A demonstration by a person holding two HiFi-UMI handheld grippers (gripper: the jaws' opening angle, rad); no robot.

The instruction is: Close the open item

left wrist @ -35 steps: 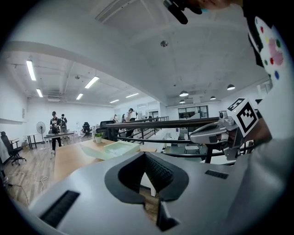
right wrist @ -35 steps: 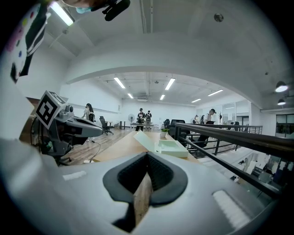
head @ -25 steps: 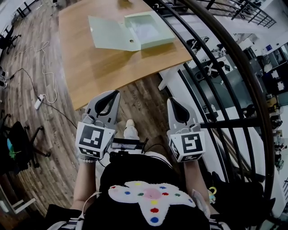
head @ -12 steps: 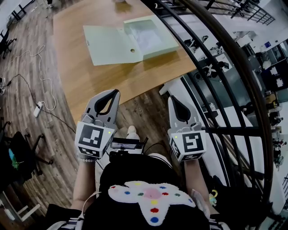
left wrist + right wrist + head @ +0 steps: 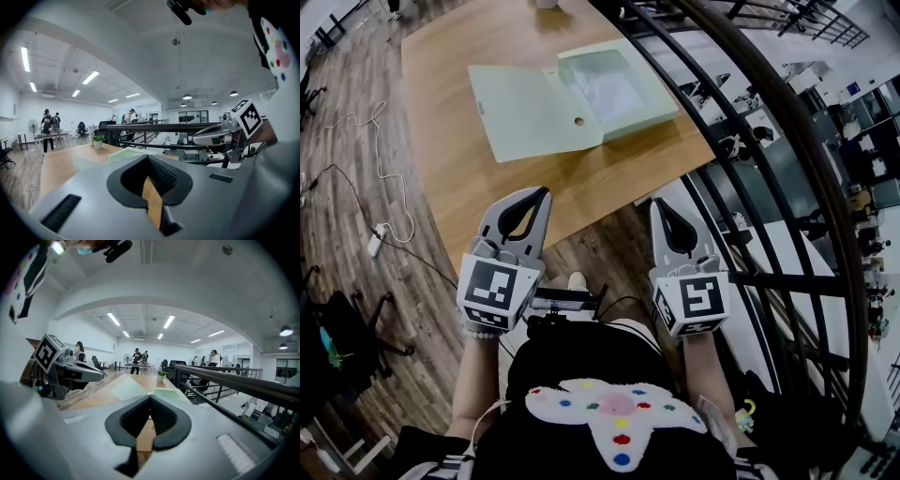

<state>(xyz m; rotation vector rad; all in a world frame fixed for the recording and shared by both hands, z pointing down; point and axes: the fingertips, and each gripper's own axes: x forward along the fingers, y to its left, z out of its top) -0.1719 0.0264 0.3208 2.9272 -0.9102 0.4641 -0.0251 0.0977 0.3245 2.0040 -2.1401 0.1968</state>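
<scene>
A pale green file box (image 5: 614,89) lies open on the far part of the wooden table (image 5: 487,187), its lid (image 5: 534,108) flung flat to the left. My left gripper (image 5: 543,191) is shut and empty, its tip just over the table's near edge. My right gripper (image 5: 657,202) is also shut and empty, beside the table's near right corner. Both are well short of the box. In the left gripper view the box (image 5: 126,152) shows just past the shut left gripper (image 5: 148,157). The right gripper view has the box (image 5: 166,393) beyond the shut right gripper (image 5: 150,396).
A black curved railing (image 5: 741,122) runs close along the table's right side. A small potted plant (image 5: 161,376) stands at the table's far end. A cable and power strip (image 5: 375,242) lie on the wooden floor to the left, near a dark chair (image 5: 337,309).
The table and the open box have drawn nearer and lower in the head view as both grippers moved forward toward them. Both grippers stayed shut.
</scene>
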